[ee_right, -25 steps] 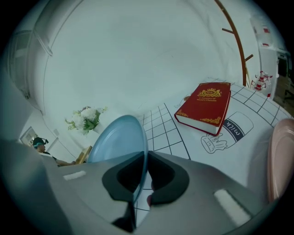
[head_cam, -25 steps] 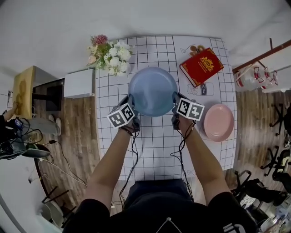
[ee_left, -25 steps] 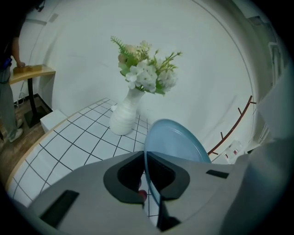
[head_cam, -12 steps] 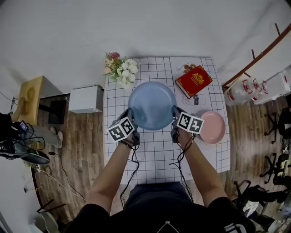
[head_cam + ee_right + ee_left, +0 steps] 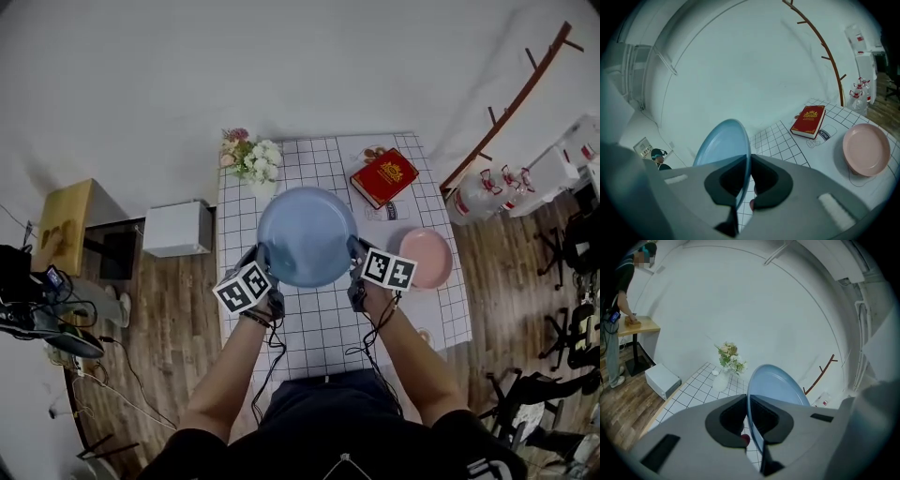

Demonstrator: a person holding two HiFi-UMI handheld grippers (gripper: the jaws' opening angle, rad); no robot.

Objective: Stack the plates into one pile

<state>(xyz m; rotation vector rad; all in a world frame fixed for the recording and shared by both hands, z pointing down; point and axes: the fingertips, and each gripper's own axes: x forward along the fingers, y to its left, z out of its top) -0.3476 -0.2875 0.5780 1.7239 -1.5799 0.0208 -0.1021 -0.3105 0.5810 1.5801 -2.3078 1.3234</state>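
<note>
White-walled room, wood floor, one table point(image 5: 319, 319) under a white grid cloth. Landmark for everything below: the pink plate point(image 5: 422, 258), flat on the cloth near the table's right edge.

- Blue plate point(image 5: 307, 236): in the air, off the cloth, up and to the left of the pink plate and well apart from it. Roughly level, hollow side up.
- Left gripper point(image 5: 262, 259): clamped on the blue plate's rim on the side away from the pink plate. The left gripper view shows the jaws nearly closed with only the thin rim between the pads.
- Right gripper point(image 5: 354, 251): same pinch on the opposite rim, the side facing the pink plate. The right gripper view confirms rim between the pads, nothing else held.
- Red book point(image 5: 384, 177): behind the pink plate, toward the wall.
- Flowers point(image 5: 253, 157): far-left corner, well away from the pink plate.

Relation that matters: the pink plate sits to the right of the held plate and below it, on the right hand's side. The line between the two grips runs left-right, so it points roughly at it. My read: the carry goes sideways to the right with the right gripper leading, then down. Risk: the right jaw fouls the pink rim on the set-down.
</note>
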